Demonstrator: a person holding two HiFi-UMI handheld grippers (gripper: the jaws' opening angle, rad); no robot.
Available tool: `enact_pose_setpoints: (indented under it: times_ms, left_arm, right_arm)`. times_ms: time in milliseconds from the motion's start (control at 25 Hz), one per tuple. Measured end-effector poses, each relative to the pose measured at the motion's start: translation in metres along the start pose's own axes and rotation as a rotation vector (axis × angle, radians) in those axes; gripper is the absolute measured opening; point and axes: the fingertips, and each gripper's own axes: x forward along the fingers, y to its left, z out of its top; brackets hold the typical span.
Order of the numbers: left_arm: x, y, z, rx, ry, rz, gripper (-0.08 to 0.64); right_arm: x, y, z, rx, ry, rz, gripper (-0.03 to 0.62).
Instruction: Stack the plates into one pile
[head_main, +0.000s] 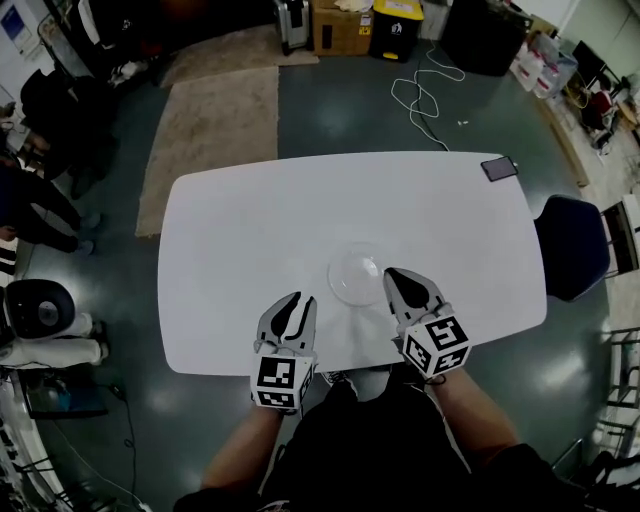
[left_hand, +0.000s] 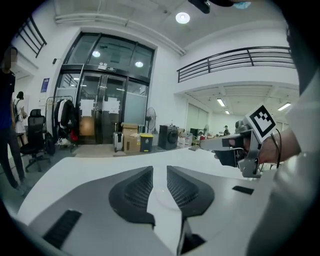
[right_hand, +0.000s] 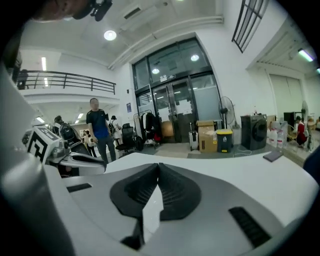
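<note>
A clear glass plate or pile of plates (head_main: 352, 270) lies on the white table (head_main: 250, 230), near its front edge; how many are in it I cannot tell. My left gripper (head_main: 297, 298) hovers to the left of it, jaws a little apart with nothing between them (left_hand: 160, 172). Just right of the plate is my right gripper (head_main: 393, 273), its jaws closed tip to tip and empty (right_hand: 158, 169). A faint round outline of the plate (left_hand: 160, 197) shows on the table beyond the left jaws. Each gripper view also catches the other gripper at its side.
A dark phone (head_main: 498, 168) lies at the table's far right corner. A blue chair (head_main: 572, 245) stands off the right edge. A rug (head_main: 215, 130), a white cable (head_main: 425, 95), boxes and a yellow-lidded bin (head_main: 397, 28) are on the floor behind. People stand at the left (head_main: 40, 200).
</note>
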Motion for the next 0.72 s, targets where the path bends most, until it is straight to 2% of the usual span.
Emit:
enact_pose_setpoints:
  times_ms: [120,360,600,720]
  left_arm:
    - [-0.013,-0.001,0.024,0.047,-0.052,0.001,0.102]
    - [-0.038,-0.021,0.060,0.058,-0.130,0.018,0.110]
    - [-0.058,-0.055,0.066,0.077,-0.142,0.062,0.107]
    - [-0.066,-0.079,0.067,0.055,-0.135,0.094,0.051]
  right_arm:
    - [-0.021,0.011,0.025,-0.061,-0.051,0.001,0.018]
    - [-0.060,0.016,0.058,-0.119,-0.125,0.012,0.017]
    - [-0.098,0.009,0.073,-0.137,-0.162,0.051,0.017]
    - [-0.118,0.003,0.072,-0.140,-0.168,0.078,0.018]
